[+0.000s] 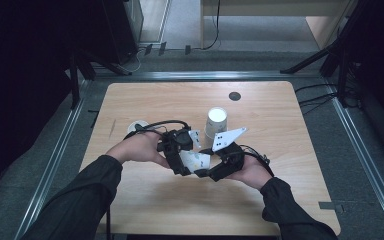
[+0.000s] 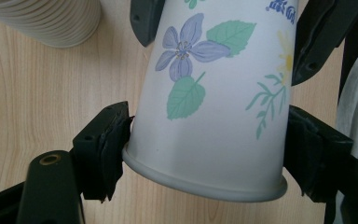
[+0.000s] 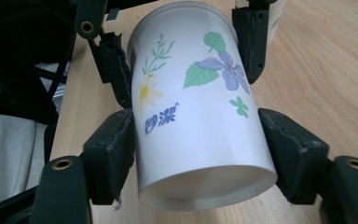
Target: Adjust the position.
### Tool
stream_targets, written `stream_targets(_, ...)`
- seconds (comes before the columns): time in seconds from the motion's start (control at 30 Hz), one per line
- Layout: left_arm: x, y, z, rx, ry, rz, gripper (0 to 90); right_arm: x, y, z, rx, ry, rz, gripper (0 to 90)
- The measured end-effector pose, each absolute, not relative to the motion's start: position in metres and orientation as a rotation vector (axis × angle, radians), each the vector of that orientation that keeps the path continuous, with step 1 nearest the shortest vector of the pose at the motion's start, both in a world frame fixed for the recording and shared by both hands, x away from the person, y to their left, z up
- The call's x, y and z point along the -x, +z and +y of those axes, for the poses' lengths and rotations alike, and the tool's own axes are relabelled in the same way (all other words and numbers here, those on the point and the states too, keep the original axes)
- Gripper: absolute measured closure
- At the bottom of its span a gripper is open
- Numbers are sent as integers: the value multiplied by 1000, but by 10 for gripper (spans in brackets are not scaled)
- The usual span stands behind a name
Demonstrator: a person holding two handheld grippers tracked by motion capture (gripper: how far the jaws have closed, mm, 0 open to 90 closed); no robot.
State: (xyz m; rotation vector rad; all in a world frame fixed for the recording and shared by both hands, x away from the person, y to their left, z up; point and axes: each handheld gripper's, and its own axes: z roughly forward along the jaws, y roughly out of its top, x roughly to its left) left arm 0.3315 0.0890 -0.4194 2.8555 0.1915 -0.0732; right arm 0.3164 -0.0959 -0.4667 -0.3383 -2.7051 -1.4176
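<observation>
A white paper cup (image 1: pixel 196 160) printed with purple flowers and green leaves lies on its side in the air, just above the wooden table (image 1: pixel 145 205). My left gripper (image 2: pixel 207 144) is shut on the cup (image 2: pixel 214 93) close to its rolled rim, with a pad (image 2: pixel 109 144) pressed against each side. From the other end my right gripper (image 3: pixel 203 151) holds the same cup (image 3: pixel 196 116) near its recessed base, its pads (image 3: pixel 116 149) against the wall. In the high view the left gripper (image 1: pixel 186 156) and the right gripper (image 1: pixel 211 169) meet at the table's middle.
A stack of ribbed paper cups (image 1: pixel 216 121) stands upright just behind the grippers, and shows as the stack (image 2: pixel 51 18) in the left gripper view. A small white round object (image 1: pixel 139 125) lies to the left. A dark round hole (image 1: pixel 234 96) sits near the far edge.
</observation>
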Motion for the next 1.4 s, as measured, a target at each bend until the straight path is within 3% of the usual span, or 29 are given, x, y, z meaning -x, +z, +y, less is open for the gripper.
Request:
stream_targets(0.53, -331, -421, 92, -2824, -87, 194, 215, -315, -464, -96, 313, -1400, -2719, 336)
stream_targets(0.67, -332, -420, 94, -2807, -69, 218, 121, -316, -463, -98, 317, -1410, -2726, 335)
stream_targets(1.4, -324, -436, 132, -2445, -97, 374, 100, -320, -451, -124, 337, -1525, -2670, 335)
